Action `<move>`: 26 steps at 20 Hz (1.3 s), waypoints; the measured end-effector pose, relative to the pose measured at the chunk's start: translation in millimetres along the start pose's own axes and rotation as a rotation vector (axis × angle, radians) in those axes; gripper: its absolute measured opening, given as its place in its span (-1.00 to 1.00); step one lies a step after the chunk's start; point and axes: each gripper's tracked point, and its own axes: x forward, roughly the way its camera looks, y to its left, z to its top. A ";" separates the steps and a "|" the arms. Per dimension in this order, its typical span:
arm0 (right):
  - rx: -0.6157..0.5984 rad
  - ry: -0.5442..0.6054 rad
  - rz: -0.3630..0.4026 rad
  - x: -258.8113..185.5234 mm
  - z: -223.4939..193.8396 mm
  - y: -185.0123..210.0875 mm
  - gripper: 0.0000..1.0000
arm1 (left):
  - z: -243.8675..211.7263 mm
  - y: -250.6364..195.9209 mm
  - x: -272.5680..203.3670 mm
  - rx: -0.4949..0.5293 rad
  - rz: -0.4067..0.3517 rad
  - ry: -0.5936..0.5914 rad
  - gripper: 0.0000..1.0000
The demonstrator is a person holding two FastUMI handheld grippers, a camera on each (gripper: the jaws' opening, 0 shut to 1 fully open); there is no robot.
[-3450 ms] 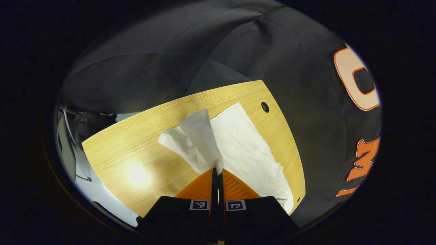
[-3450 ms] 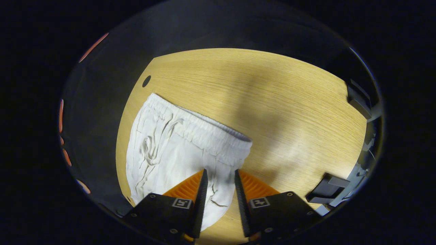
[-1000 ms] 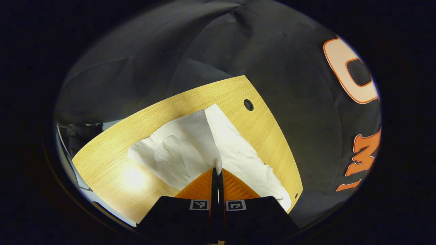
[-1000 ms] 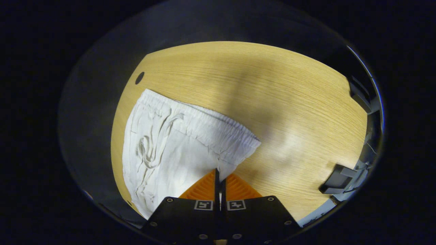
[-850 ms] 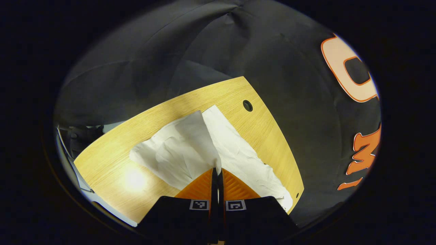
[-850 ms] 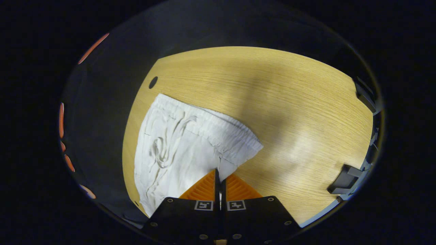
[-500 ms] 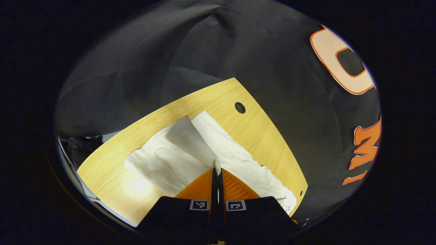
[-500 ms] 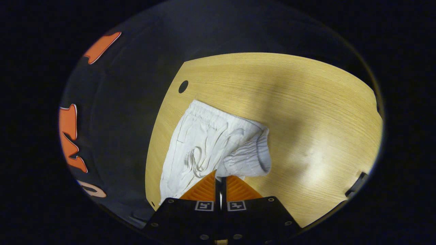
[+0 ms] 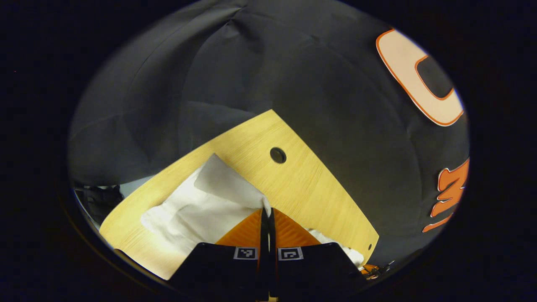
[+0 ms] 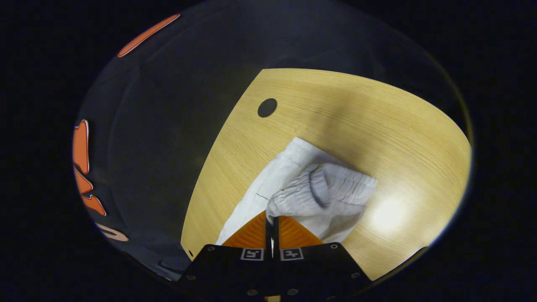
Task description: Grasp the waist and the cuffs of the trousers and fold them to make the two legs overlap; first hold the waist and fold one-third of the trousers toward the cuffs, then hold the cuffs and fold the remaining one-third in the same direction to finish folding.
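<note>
White trousers (image 9: 197, 209) lying on the light wooden surface (image 9: 306, 188), partly lifted at both ends. No containers anywhere to report.

Left gripper (image 9: 267, 212): fingers pressed together, pinching a thin edge of the leg fabric, cuff end (image 9: 218, 176) lifted and turned over toward the camera. Round cable hole (image 9: 277, 155) in the surface just past the cloth, black booth wall behind.

Right gripper (image 10: 271, 220): fingers pressed together too, pinching the elastic waistband (image 10: 323, 188), which is bunched up and rolled over onto the rest of the trousers (image 10: 268, 180). Ribbed gathers of the waist clear in the right gripper view, smooth flat leg panel in the left gripper view. Same kind of cable hole (image 10: 267, 107) near the surface (image 10: 377, 121) corner here as well.

Versus a second ago: waist then spread flat and wide with the drawstring visible, now doubled over on itself. Leg fabric far more stretched out across the surface back then, now drawn in closer and folded over.
</note>
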 end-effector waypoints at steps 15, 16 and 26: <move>-0.098 0.042 0.060 1.3 -15.6 30.1 0.77 | -27.5 62.8 66.5 0.056 0.157 0.120 0.78; -0.075 0.034 0.077 -6.6 -15.3 30.9 0.98 | -26.9 66.5 57.8 0.091 0.173 0.105 1.00; -0.021 -0.057 -0.007 -65.1 20.2 -55.3 0.97 | -17.0 32.1 -89.9 0.299 0.119 -0.166 1.00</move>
